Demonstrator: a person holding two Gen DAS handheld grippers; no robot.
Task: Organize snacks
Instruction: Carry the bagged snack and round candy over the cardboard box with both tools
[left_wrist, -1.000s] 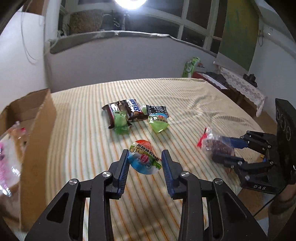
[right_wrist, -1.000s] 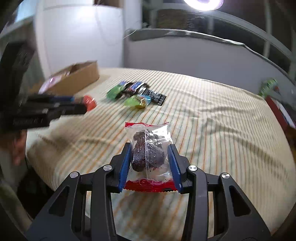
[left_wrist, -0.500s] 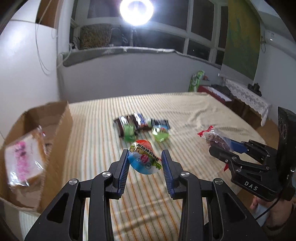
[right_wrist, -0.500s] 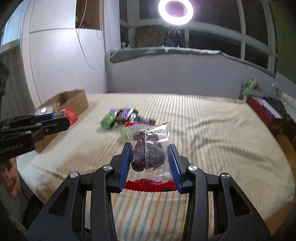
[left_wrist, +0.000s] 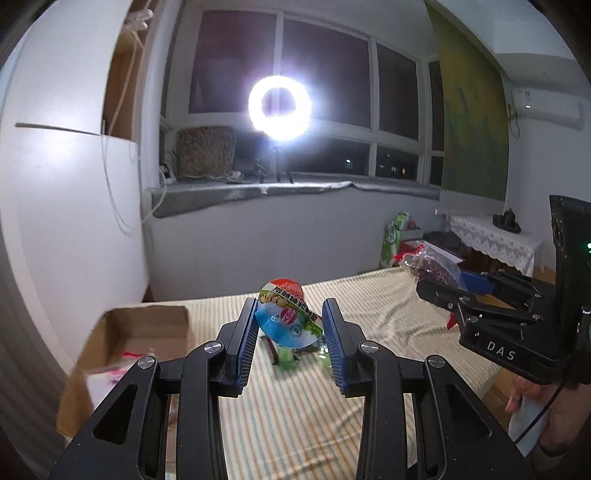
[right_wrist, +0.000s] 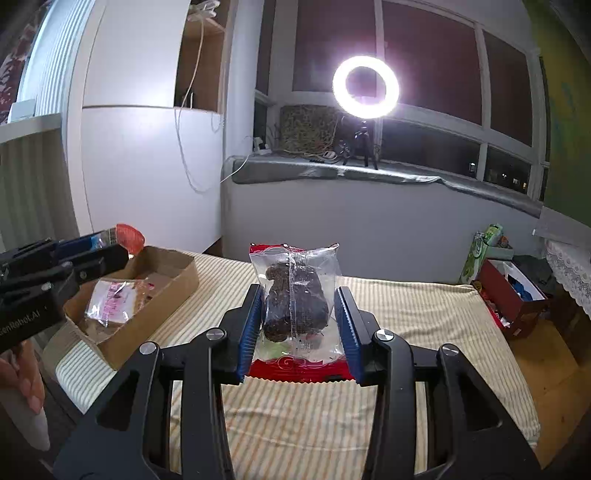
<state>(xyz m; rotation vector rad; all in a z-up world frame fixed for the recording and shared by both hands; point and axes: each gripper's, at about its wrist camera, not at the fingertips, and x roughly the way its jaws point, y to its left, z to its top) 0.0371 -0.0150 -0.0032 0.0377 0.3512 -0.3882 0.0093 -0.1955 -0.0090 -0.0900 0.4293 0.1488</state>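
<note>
Bed (right_wrist: 406, 306) surface was mostly bare striped cover: wide free lane across the middle and toward its right edge. Cardboard box (right_wrist: 155, 310) sat at the bed's left edge, top open, a clear packet (right_wrist: 110, 299) lying inside with room beside it. Small pile of leftover snacks (left_wrist: 291, 354) lay mid-bed, partly hidden. Both tools hung above the bed, apart, left tool (left_wrist: 290, 325) and right tool (right_wrist: 299, 317) each full. Wall (right_wrist: 140, 166) stood close behind the box. Red box (right_wrist: 513, 295) sat off the bed's right edge.
</note>
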